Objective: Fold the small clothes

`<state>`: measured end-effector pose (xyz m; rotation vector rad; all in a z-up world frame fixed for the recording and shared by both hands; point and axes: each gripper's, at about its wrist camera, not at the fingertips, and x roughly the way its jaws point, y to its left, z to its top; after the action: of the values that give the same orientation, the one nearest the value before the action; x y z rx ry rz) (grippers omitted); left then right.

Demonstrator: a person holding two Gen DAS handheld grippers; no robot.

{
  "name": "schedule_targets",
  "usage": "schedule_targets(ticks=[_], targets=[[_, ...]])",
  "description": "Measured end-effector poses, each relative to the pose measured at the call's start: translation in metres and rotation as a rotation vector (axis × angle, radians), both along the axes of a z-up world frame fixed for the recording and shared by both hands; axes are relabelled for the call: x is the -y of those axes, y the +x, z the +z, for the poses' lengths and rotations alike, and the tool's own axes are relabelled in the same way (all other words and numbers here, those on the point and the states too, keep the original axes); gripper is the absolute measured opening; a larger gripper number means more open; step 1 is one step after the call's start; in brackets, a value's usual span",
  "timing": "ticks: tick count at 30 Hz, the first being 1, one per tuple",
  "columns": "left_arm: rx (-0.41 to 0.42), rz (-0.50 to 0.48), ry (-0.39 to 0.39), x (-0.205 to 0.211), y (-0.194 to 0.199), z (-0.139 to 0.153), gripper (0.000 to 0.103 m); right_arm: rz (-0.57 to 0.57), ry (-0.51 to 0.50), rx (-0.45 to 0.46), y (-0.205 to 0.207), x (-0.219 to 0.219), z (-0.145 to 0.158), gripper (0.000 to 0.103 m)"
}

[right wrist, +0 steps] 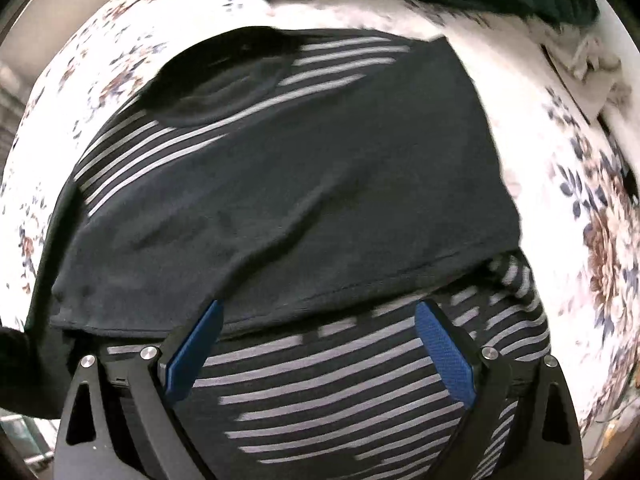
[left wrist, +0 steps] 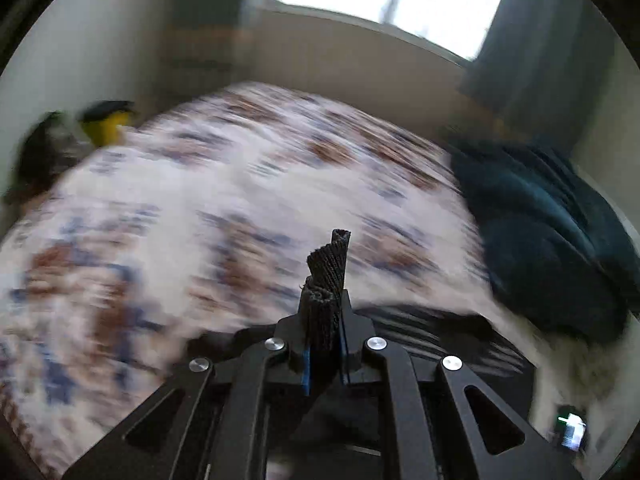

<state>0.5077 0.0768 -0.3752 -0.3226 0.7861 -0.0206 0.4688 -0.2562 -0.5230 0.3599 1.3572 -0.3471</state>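
Your left gripper (left wrist: 325, 304) is clamped tight on a bunched edge of dark ribbed cloth that stands up between its fingers; it looks like a corner of the shirt (right wrist: 280, 184), lifted above the bed (left wrist: 160, 200). That view is smeared, so how much fabric hangs below the grip is hard to tell.

Your right gripper (right wrist: 320, 344) is spread wide with nothing between its blue pads (right wrist: 444, 352). It hovers just over the near, striped part of the shirt, right beside a hemmed black edge that lies folded across the stripes.

The shirt lies on the floral bed, collar at the far end, one dark panel already laid over the middle. A teal blanket (left wrist: 552, 240) is heaped well beyond it at the bed's edge.

Judging by this, you are mid-fold: one side is across, and the left has a corner up for the following fold. The next move likely calls for carrying that corner over evenly while the right either pins the lower cloth or takes the matching corner, so the layers do not drag askew.
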Motion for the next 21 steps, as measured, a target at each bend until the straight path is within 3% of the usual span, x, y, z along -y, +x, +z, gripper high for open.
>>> schedule_targets(ticks=[3, 9, 13, 15, 19, 21], targets=[[-0.066, -0.109, -0.068, 0.079, 0.016, -0.014, 0.008, -0.013, -0.005, -0.018, -0.011, 0.031, -0.008, 0.098], [-0.137, -0.291, -0.121, 0.238, 0.034, -0.043, 0.008, -0.065, -0.018, -0.042, -0.037, 0.123, -0.017, 0.098], [-0.191, -0.401, -0.116, 0.322, 0.033, -0.067, 0.008, -0.133, 0.007, -0.048, -0.054, 0.182, -0.018, 0.098], [-0.243, -0.446, -0.068, 0.359, 0.032, -0.079, 0.009, -0.159, 0.034, -0.041, -0.059, 0.207, -0.018, 0.098], [-0.355, -0.457, 0.011, 0.374, 0.031, -0.097, 0.02, -0.174, 0.126, 0.007, -0.062, 0.241, -0.011, 0.098], [-0.342, -0.44, 0.002, 0.359, 0.027, -0.092, 0.041, -0.155, 0.161, 0.041, -0.06, 0.251, -0.003, 0.098]])
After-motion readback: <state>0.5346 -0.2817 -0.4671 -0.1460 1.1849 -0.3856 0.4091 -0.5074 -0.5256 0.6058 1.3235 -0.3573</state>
